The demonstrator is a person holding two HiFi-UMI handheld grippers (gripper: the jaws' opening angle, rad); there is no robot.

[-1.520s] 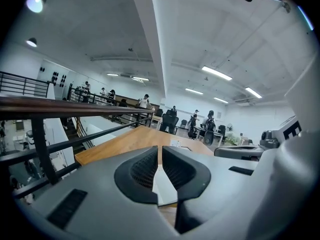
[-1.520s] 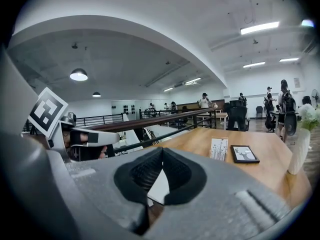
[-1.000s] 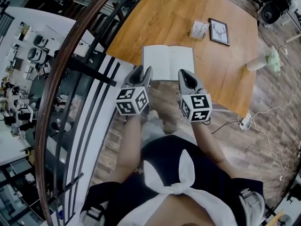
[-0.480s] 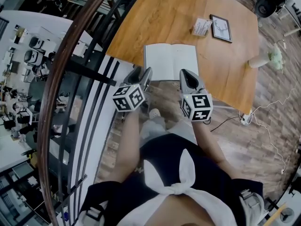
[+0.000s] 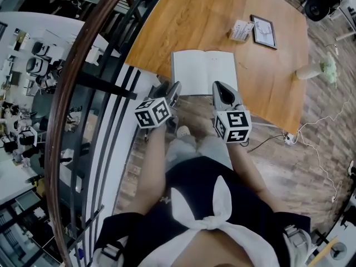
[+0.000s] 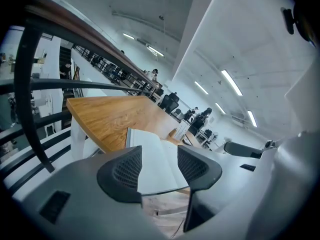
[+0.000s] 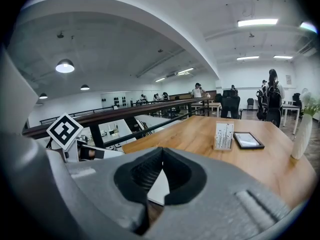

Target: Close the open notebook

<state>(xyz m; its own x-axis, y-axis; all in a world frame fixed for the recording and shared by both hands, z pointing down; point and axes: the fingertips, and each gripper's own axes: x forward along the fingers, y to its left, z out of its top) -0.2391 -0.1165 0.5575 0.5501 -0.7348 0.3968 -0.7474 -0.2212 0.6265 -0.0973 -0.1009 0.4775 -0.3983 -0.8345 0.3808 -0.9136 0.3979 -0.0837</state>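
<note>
Since a second ago our left hand-held gripper (image 5: 168, 89) has rolled slightly near the bench's front edge, and its jaws have just been opening. They now stand spread wide with nothing gripped between them. We see the open notebook (image 5: 204, 71) lying flat, pages up, on the wooden bench (image 5: 183, 21), just ahead of both tools. Our right hand-held gripper (image 5: 221, 91) has its jaws pressed together, empty. Whether either tip touches the notebook is hard to judge from above.
</note>
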